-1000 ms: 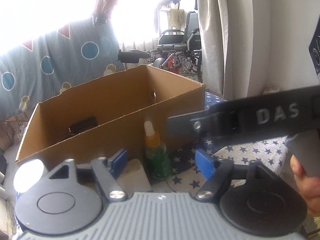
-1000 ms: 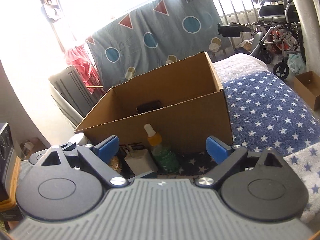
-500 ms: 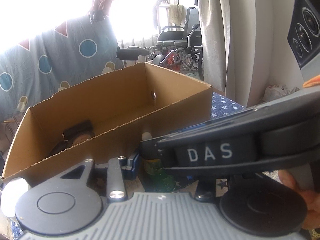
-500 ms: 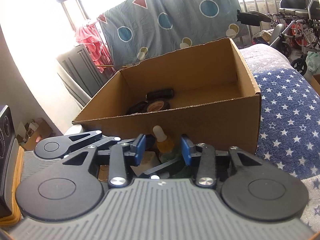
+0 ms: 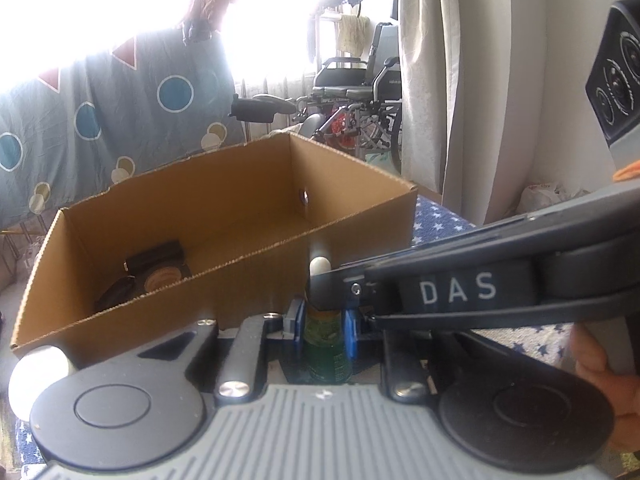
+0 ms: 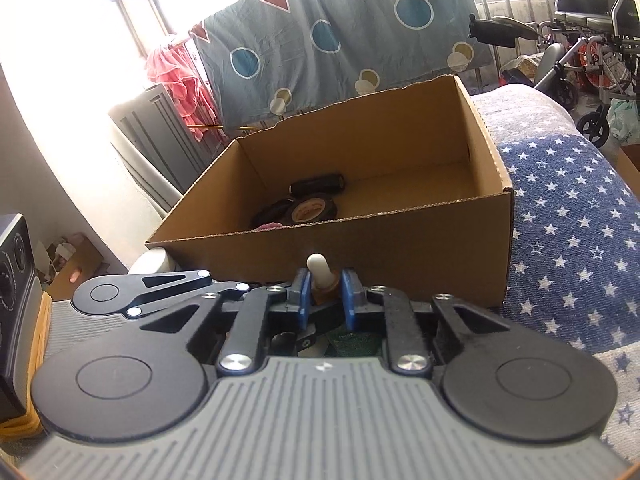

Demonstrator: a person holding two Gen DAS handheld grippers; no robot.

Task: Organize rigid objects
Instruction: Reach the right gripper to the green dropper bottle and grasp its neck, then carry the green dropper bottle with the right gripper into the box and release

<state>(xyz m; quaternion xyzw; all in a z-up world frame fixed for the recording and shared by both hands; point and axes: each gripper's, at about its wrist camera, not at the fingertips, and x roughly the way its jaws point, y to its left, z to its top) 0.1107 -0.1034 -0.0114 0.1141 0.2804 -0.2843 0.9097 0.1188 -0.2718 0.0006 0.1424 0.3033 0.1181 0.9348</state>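
Observation:
A dropper bottle [image 5: 325, 332] with a green body, orange neck and white bulb [image 6: 318, 267] stands just in front of the open cardboard box [image 5: 240, 258]. My left gripper [image 5: 323, 322] is shut on the bottle's green body. My right gripper [image 6: 325, 301] is shut on its orange neck, right under the bulb. In the left wrist view the right gripper's black body [image 5: 460, 286] reaches in from the right over the bottle top. The box [image 6: 380, 258] holds black tape rolls [image 6: 310, 210] and a dark cylinder [image 6: 318, 184].
The box sits on a blue star-patterned cloth [image 6: 568, 232]. A white round thing [image 5: 38, 376] lies at the box's near left corner. A person's hand [image 5: 596, 364] grips the right tool. Behind are a hanging patterned sheet [image 6: 340, 28], a wheelchair [image 5: 352, 92] and a curtain [image 5: 440, 80].
Both grippers went from open to shut around the dropper bottle. The right gripper swung in from the right over the left gripper, and the white block beside the bottle is now hidden.

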